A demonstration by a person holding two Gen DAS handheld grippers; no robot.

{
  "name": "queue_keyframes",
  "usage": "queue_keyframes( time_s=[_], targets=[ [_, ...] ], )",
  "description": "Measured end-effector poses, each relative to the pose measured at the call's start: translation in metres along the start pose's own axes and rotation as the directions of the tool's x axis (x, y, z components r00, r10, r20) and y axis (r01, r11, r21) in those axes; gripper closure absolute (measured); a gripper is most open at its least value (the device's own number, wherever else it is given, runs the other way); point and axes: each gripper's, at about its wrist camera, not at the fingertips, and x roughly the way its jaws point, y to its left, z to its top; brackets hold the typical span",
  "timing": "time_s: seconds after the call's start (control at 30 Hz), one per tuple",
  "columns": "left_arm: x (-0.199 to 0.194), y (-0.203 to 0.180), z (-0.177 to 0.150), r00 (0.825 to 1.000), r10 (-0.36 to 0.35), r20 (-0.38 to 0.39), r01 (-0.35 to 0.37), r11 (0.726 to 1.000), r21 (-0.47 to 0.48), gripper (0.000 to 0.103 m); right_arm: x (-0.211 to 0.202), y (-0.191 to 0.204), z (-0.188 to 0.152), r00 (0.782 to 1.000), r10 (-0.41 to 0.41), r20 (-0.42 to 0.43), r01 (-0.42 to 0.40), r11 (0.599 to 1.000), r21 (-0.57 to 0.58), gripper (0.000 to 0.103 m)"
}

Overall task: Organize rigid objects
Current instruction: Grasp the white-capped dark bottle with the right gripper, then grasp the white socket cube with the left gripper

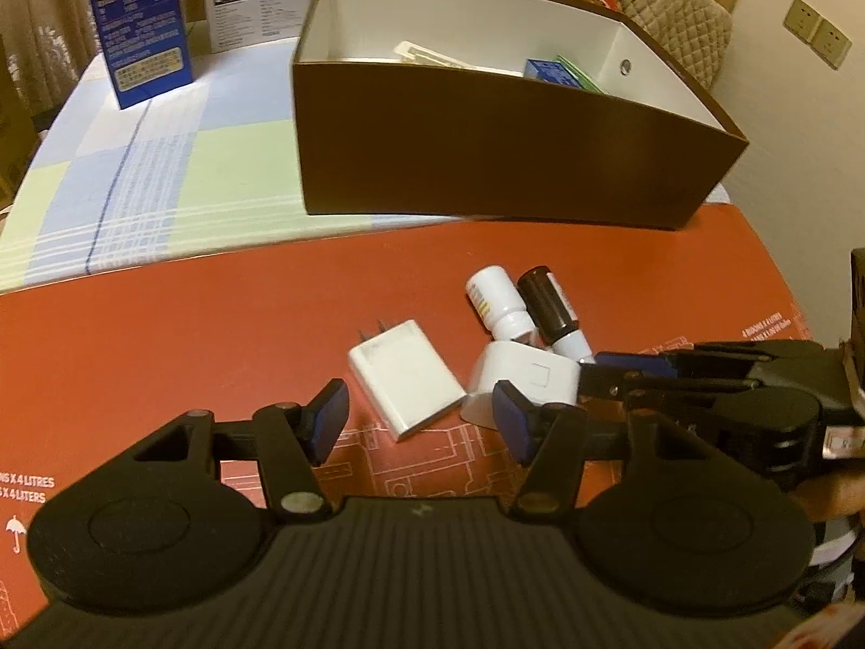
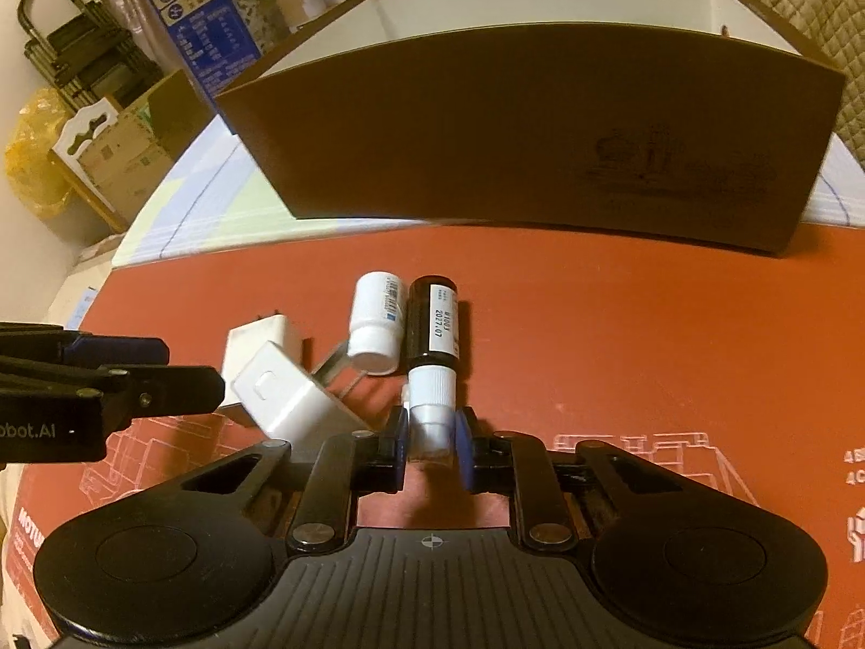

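The right gripper (image 2: 430, 446) is clenched on the dark bottle (image 2: 432, 324), its blue pads (image 2: 461, 451) pressing only the clear cap end (image 2: 431, 427) while the brown body and label extend forward, lying on the red sheet (image 2: 621, 335). The hold sits at the extreme end of the bottle, so in my judgement the long body will tend to sag or pivot when lifted, and the smooth cap could slide out between the pads, or pull off if it is only pushed on. The white bottle (image 2: 376, 319) lies touching the dark one along its side; a lift with any sideways drag is likely to set it rolling on the flat sheet. Just beside the cap, a white plug adapter (image 2: 286, 395) is propped at a tilt, its metal prongs (image 2: 338, 373) close to the white bottle, so it could be knocked over by the rising gripper. The left gripper (image 1: 419, 422) stands released, holding nothing, its jaws spread over the near edge of a flat white charger (image 1: 405, 378) and the tilted adapter. The two grippers are near each other, and a collision is possible if both move at once. The brown box (image 2: 540, 124), white inside and already holding a few items, stands beyond on the checked cloth (image 1: 162, 189). Its near wall is tall, and a drooping bottle carried too low would strike the rim.
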Motion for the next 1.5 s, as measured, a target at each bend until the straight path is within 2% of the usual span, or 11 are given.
queue_keyframes(
  time_s=[0.2, 0.43, 0.53, 0.63, 0.83, 0.87, 1.23, 1.37, 1.5],
  targets=[
    [0.002, -0.008, -0.002, 0.998, -0.058, -0.002, 0.058, 0.998, 0.035, 0.048, -0.012, -0.021, -0.005, 1.000, -0.027, 0.004, 0.027, 0.999, 0.044, 0.088],
    [0.003, -0.023, -0.003, 0.988, -0.151, 0.018, 0.149, 0.984, 0.096, 0.046, -0.025, -0.036, -0.011, 0.998, -0.060, 0.009, 0.059, 0.996, 0.074, 0.088],
    [0.007, -0.030, -0.002, 0.988, -0.150, 0.034, 0.145, 0.982, 0.120, 0.042, -0.028, -0.039, -0.012, 0.998, -0.069, 0.009, 0.068, 0.994, 0.081, 0.088],
    [0.017, -0.037, -0.001, 0.989, -0.146, 0.016, 0.142, 0.978, 0.151, 0.043, -0.028, -0.041, -0.012, 0.997, -0.071, 0.004, 0.070, 0.993, 0.090, 0.088],
    [0.029, -0.052, -0.006, 0.995, -0.092, 0.033, 0.083, 0.975, 0.207, 0.059, -0.027, -0.040, -0.014, 0.998, -0.070, -0.004, 0.070, 0.993, 0.098, 0.088],
    [0.032, -0.054, -0.007, 0.996, -0.088, 0.032, 0.079, 0.973, 0.215, 0.059, -0.027, -0.040, -0.014, 0.998, -0.065, -0.007, 0.066, 0.993, 0.100, 0.088],
    [0.039, -0.063, -0.008, 0.995, -0.055, 0.084, 0.040, 0.984, 0.171, 0.059, -0.028, -0.040, -0.013, 0.998, -0.054, -0.030, 0.057, 0.995, 0.082, 0.083],
    [0.041, -0.064, -0.008, 0.995, -0.041, 0.090, 0.024, 0.983, 0.182, 0.059, -0.024, -0.033, -0.011, 0.998, -0.066, -0.022, 0.067, 0.997, 0.037, 0.074],
    [0.044, -0.066, -0.006, 0.995, -0.032, 0.091, 0.015, 0.983, 0.182, 0.059, -0.017, -0.027, -0.008, 0.996, -0.093, 0.001, 0.093, 0.995, -0.031, 0.073]
  ],
)
